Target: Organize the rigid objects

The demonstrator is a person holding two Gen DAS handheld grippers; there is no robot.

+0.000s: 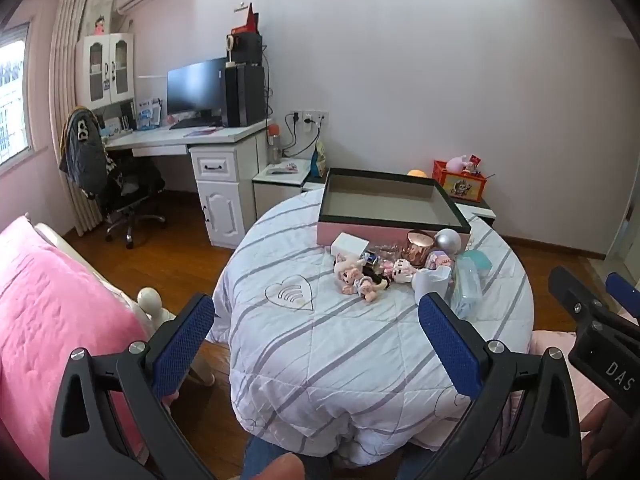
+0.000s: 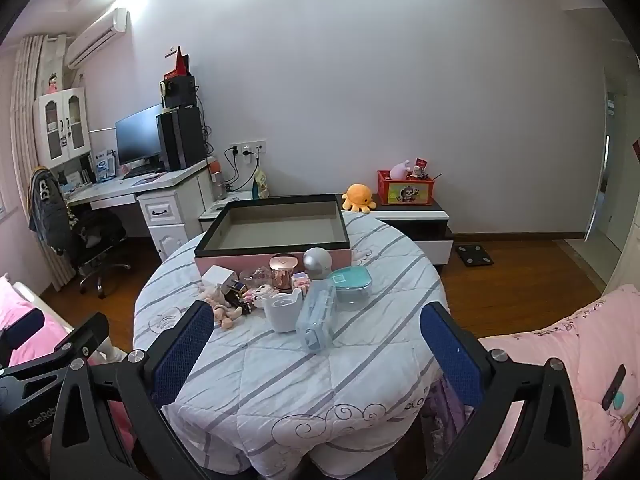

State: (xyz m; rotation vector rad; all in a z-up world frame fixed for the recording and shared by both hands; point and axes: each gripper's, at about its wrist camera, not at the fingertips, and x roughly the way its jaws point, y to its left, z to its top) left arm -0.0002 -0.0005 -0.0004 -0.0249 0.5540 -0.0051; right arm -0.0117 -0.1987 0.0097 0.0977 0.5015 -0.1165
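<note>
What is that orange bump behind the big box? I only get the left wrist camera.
Observer: It's an orange octopus plush sitting on the low cabinet, beside the red toy crate.
Operator: Anything lower down over there?
Observer: A black bathroom scale lies on the wood floor next to that cabinet.
Operator: And the other tool, at my right edge?
Observer: The right gripper is open, with nothing between its pads. It hovers short of the clear plastic case.
</note>
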